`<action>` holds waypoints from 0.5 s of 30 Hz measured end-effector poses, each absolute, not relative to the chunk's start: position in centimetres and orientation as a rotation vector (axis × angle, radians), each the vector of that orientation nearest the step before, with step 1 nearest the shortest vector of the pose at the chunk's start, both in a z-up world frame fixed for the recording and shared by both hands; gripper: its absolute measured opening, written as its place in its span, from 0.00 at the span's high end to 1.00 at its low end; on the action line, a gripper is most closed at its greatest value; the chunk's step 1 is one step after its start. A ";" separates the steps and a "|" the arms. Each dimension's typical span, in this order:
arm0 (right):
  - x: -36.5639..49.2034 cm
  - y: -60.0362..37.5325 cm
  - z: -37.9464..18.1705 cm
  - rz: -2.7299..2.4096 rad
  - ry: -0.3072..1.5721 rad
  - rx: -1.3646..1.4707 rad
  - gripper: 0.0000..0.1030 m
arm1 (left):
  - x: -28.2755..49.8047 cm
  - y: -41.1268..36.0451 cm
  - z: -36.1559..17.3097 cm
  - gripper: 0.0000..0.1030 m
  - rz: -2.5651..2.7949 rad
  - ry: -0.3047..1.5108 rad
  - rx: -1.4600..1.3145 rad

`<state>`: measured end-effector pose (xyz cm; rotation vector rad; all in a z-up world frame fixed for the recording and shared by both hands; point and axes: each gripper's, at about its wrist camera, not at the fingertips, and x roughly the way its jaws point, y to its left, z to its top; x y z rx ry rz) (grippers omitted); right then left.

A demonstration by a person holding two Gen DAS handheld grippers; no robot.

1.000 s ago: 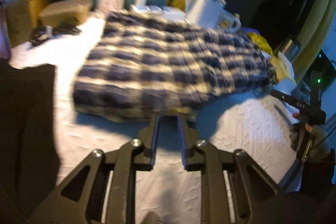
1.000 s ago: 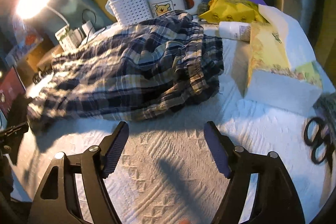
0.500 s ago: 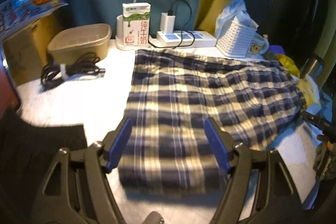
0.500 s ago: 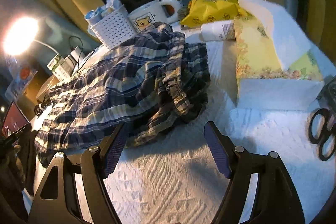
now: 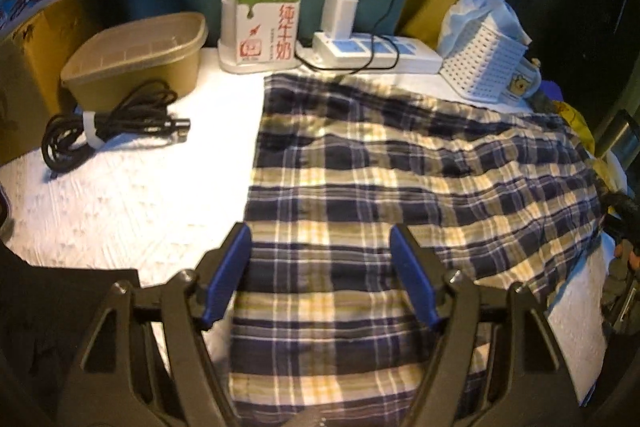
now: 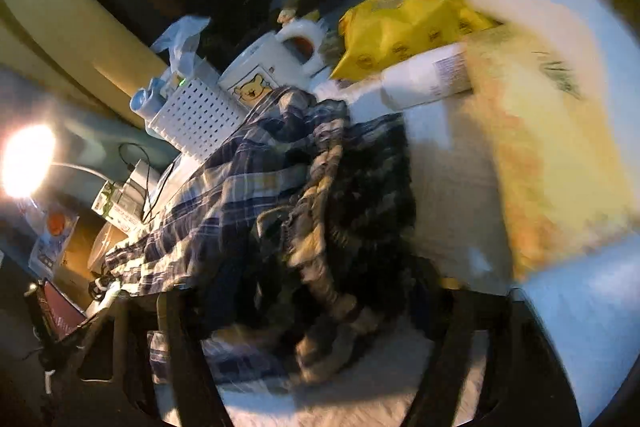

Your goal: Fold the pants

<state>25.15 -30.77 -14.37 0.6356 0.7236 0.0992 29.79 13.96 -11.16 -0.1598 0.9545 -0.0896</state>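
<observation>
Pants (image 5: 400, 163): plaid, navy/cream, lie spread flat across the white textured cloth (image 5: 132, 195) on the table, leg end toward the left gripper (image 5: 320, 275), waistband end bunched over by the mug (image 6: 276, 67) and white basket (image 6: 192, 115). Left gripper hangs over the leg hem w/ jaws wide apart, blue pads either side of the fabric but not pressing on it, so it holds nothing. Right gripper (image 6: 320, 327) is deep in the crumpled waistband; its jaws have just been closing, and fabric is heaped between them, but the right view is too blurred to say if the pads really pinch, so grip can't be confirmed. Judged step: taking both ends for a lengthwise fold. To do it well, left should drop onto the hem and catch both layers near the edge, not just the top ply; right wants a firm bite on the waistband, not a loose ruck. Lift both ends evenly, keep cloth taut btwn them, and steer clear of the milk carton (image 5: 268, 15), power strip (image 5: 376, 51) and coiled cable (image 5: 108, 123) nearby.
</observation>
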 end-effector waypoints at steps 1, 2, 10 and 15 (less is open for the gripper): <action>25.3 -30.6 -14.5 0.101 0.726 0.634 0.82 | 29.7 14.1 -11.1 0.29 -0.089 0.952 -0.164; 25.3 -30.4 -14.2 0.099 0.718 0.616 0.83 | 29.6 14.2 -11.0 0.29 -0.088 0.948 -0.165; 22.6 -32.3 -7.4 0.066 0.554 0.509 0.86 | 28.1 14.4 -9.4 0.29 -0.100 0.917 -0.156; 21.4 -33.7 -3.3 -0.003 0.481 0.410 0.86 | 27.0 13.9 -8.7 0.29 -0.134 0.895 -0.160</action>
